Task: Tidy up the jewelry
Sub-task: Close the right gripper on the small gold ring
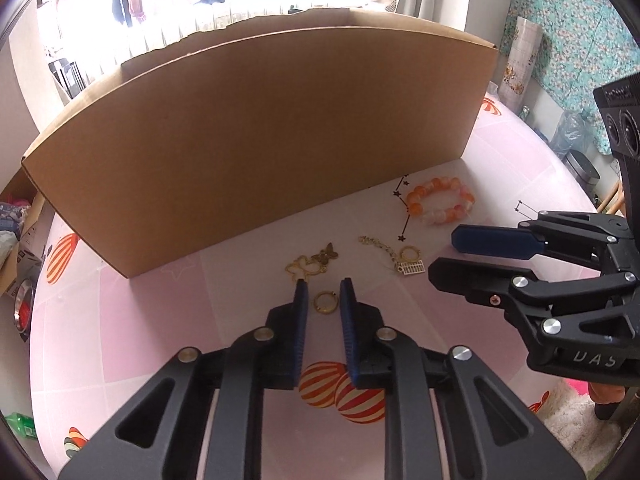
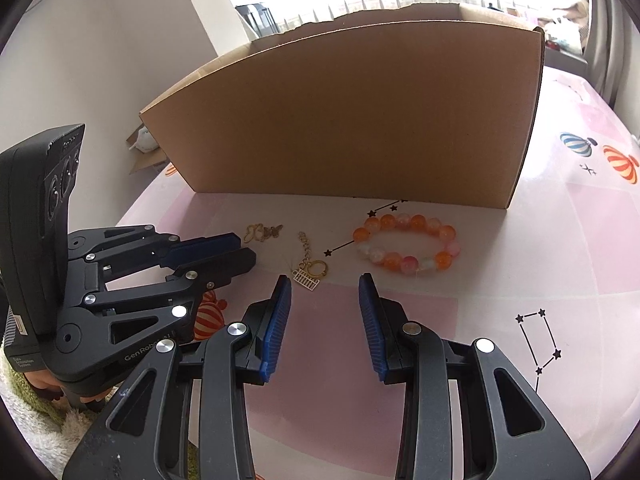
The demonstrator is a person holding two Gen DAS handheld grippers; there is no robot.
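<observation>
Cardboard dominates what we see: a tall brown box (image 1: 260,136) stands on the worktop (image 1: 500,168) and walls off everything behind it, so we cannot see inside. The worktop wears a pink cloth printed with striped balloons and star lines. Between the box wall and us lies the jewelry. Biggest is the orange and white bead bracelet (image 2: 406,245), near the box's right end and apart from the rest. Next comes a gold chain with a ring and a small abacus charm (image 2: 310,266), just ahead of the right tongs (image 2: 325,283), which stand fairly wide with nothing between their pads. Further left, close to the box wall, sit the gold butterfly charms (image 1: 312,266). Smallest is a gold ring (image 1: 325,303), lying flat on the cloth between the fingertips of the left tongs (image 1: 324,286); these are narrow around it, though small gaps show on both sides, so the pads are not pressing it.
</observation>
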